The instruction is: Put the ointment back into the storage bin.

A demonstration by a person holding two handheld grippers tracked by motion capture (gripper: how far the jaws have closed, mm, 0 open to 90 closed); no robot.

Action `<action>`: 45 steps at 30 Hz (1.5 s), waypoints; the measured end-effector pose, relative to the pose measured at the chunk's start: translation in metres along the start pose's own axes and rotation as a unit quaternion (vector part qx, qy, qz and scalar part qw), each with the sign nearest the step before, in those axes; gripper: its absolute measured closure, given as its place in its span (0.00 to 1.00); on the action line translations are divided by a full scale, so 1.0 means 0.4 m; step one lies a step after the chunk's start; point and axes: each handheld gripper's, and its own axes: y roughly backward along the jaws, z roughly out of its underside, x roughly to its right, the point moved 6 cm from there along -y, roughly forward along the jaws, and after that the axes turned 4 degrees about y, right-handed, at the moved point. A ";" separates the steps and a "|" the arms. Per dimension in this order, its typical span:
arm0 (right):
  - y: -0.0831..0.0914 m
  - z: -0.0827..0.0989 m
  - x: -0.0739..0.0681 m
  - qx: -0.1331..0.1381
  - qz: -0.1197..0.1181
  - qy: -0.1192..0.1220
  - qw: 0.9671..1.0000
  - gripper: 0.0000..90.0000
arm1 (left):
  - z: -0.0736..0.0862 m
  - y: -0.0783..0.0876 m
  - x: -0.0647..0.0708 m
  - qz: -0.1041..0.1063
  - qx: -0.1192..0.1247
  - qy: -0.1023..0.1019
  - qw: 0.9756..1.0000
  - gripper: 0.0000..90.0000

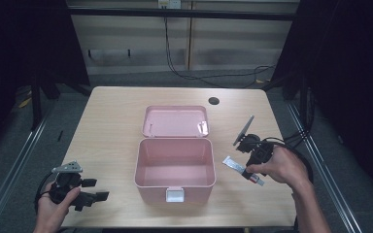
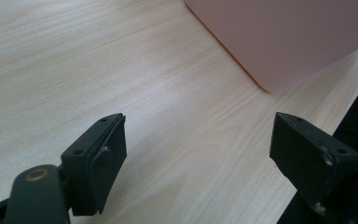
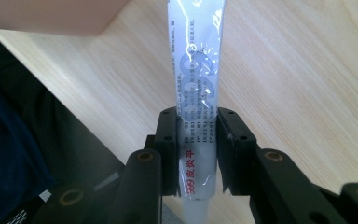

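Far left and near, at the table [image 1: 111,116] edge: left gripper [image 1: 93,190] in a hand [image 1: 53,208], jaws spread wide with nothing between them, pointing right toward the box [image 1: 175,167]. Grey three-cornered plate on top of it, cable looping round the wrist. In the left gripper view, the same spread jaws over bare light wood, with a pink box corner [image 2: 279,42] at the upper right, well apart from both pads. At the middle of the table: pink box, open and bare inside, white latch on its near wall, lid [image 1: 176,121] thrown back and lying flat on the far side, touching the far rim. Beyond the lid, to the right, near the far edge: a small dark hole [image 1: 213,101] in the tabletop. Right of the box: white tube [image 1: 238,167], slanting from upper left near the box's right wall down toward the right hand [image 1: 279,167], gripped at its near end. Clamped on that tube, the right gripper [image 1: 252,175], grey plate sticking up and away on the far side, cables trailing off to the right. In the right gripper view, black pads [image 3: 168,149] pressed on either side of the tube [image 3: 198,70], the printed white body running up and away from the jaws over the wood toward a pink box wall [image 3: 51,16] at the upper left, red print showing between the pads. Whether the tube's far end touches the table cannot be told.
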 end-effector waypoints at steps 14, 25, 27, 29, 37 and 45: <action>0.065 0.015 -0.002 0.007 0.013 0.010 1.000 0.79 | -0.001 -0.002 0.000 -0.002 0.002 0.001 1.000 0.21; 0.116 0.007 -0.016 0.028 0.013 0.046 0.998 0.79 | -0.001 -0.003 -0.001 -0.003 0.000 0.001 1.000 0.21; 0.130 0.003 -0.022 0.024 0.012 0.052 0.998 0.79 | -0.001 -0.003 0.000 -0.002 0.001 0.001 1.000 0.21; 0.140 -0.004 -0.026 0.032 0.013 0.057 0.998 0.80 | -0.001 -0.003 -0.001 -0.002 0.000 0.000 1.000 0.21; 0.166 -0.032 -0.043 0.032 0.011 0.079 0.996 0.79 | 0.000 -0.003 -0.001 -0.001 -0.001 0.001 1.000 0.21; 0.179 -0.060 -0.061 0.037 0.009 0.105 0.994 0.79 | 0.000 -0.003 -0.001 -0.001 -0.002 0.000 1.000 0.21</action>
